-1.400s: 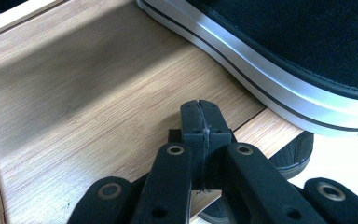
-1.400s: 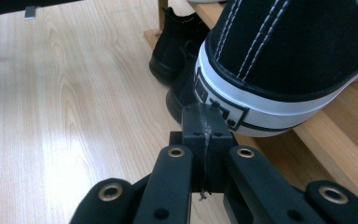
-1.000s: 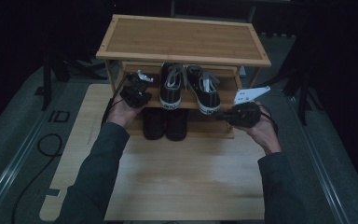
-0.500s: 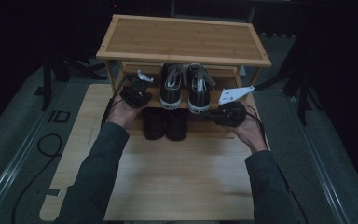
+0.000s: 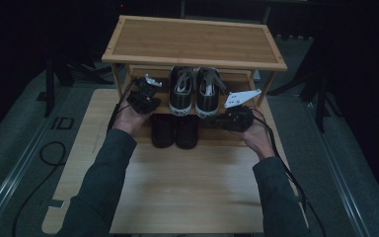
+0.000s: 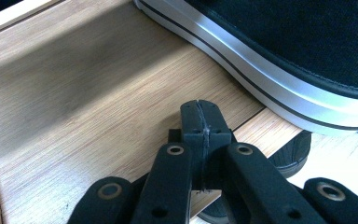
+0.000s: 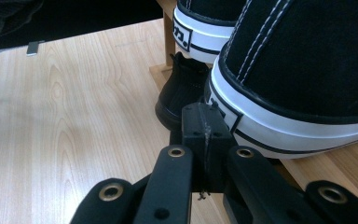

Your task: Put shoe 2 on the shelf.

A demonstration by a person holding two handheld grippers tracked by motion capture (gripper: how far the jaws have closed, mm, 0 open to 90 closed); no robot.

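A pair of black sneakers with white soles stands on the middle shelf of a wooden shoe rack [image 5: 192,42], heels toward me: left sneaker [image 5: 181,91], right sneaker [image 5: 208,93]. My left gripper [image 5: 150,91] hovers over the shelf board [image 6: 98,93] just left of the left sneaker [image 6: 284,60], jaws pressed together and empty. My right gripper [image 5: 218,118] sits at the heel of the right sneaker [image 7: 298,70], its shut jaws [image 7: 204,126] close against the white sole; I cannot tell if they touch.
Two plain black shoes [image 5: 175,131] stand below the shelf at the rack's front; one [image 7: 186,88] lies just beyond my right jaws. The light wooden tabletop [image 7: 74,116] spreads toward me. Cables trail from both grippers along the person's sleeves.
The right hand has shifted left and slightly down, bringing its gripper from the rack's right side to the right sneaker's heel. The left hand has stayed where it was.
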